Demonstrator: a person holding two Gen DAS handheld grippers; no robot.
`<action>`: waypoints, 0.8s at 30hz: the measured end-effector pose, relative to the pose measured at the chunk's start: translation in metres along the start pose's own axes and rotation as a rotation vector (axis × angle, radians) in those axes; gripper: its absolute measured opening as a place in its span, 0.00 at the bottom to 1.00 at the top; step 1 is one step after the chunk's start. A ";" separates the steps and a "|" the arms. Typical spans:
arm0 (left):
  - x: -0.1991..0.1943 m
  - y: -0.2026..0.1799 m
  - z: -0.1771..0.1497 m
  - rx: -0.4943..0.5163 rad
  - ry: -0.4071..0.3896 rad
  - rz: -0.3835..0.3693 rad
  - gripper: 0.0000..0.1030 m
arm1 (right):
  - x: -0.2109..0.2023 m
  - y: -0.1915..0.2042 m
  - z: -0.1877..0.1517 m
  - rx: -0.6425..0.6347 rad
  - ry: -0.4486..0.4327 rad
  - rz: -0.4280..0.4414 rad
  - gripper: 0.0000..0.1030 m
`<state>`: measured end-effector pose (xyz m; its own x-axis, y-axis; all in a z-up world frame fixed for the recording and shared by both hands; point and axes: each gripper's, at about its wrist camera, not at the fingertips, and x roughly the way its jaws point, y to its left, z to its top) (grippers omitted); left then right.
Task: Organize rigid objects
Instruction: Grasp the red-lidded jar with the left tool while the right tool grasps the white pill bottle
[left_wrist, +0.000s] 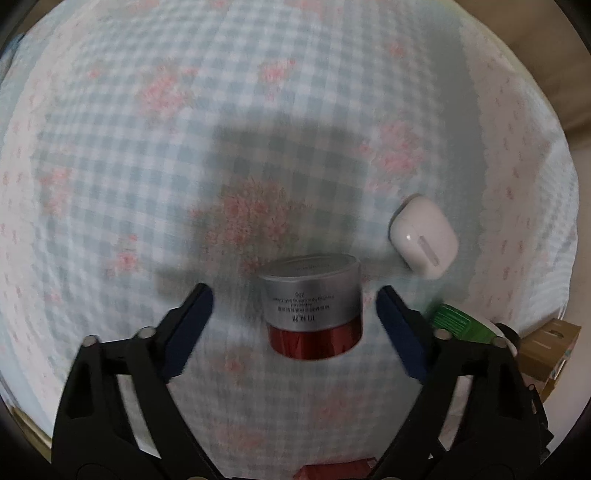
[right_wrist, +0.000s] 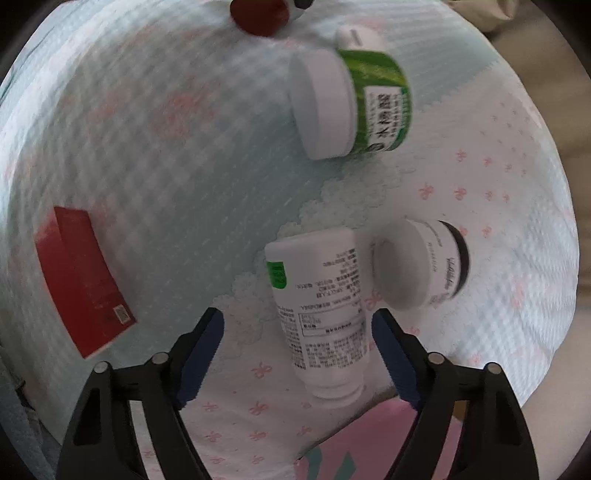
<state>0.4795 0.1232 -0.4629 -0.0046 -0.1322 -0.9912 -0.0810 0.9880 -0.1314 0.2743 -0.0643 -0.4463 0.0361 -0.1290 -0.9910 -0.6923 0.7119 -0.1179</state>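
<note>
In the left wrist view a red jar with a silver lid (left_wrist: 312, 306) stands on the checked bedspread (left_wrist: 184, 147). My left gripper (left_wrist: 295, 306) is open, its blue pads (left_wrist: 188, 325) on either side of the jar and apart from it. A white earbud case (left_wrist: 424, 236) lies to the right. In the right wrist view my right gripper (right_wrist: 297, 332) is open around a white tube (right_wrist: 321, 310) lying flat. A white jar with a black band (right_wrist: 421, 264) lies beside the tube. A green jar with a white lid (right_wrist: 351, 103) lies further off.
A red box (right_wrist: 83, 280) lies at the left of the right wrist view. The red jar shows at the top edge there (right_wrist: 258, 14). A green jar (left_wrist: 458, 321) and a tan box (left_wrist: 550, 343) sit at the right of the left wrist view. A pink cloth (right_wrist: 369, 443) lies below.
</note>
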 end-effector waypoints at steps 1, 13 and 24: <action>0.005 0.000 0.000 -0.003 0.008 0.002 0.79 | 0.003 0.000 0.000 -0.003 0.008 0.002 0.76; 0.019 -0.007 -0.002 -0.002 0.008 -0.035 0.50 | 0.026 -0.010 0.008 -0.010 0.067 -0.020 0.48; -0.011 0.016 -0.009 0.013 -0.041 -0.054 0.49 | 0.013 -0.019 0.005 0.099 0.042 -0.004 0.47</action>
<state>0.4689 0.1392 -0.4542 0.0404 -0.1819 -0.9825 -0.0671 0.9806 -0.1843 0.2920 -0.0761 -0.4569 0.0069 -0.1592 -0.9872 -0.6177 0.7757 -0.1294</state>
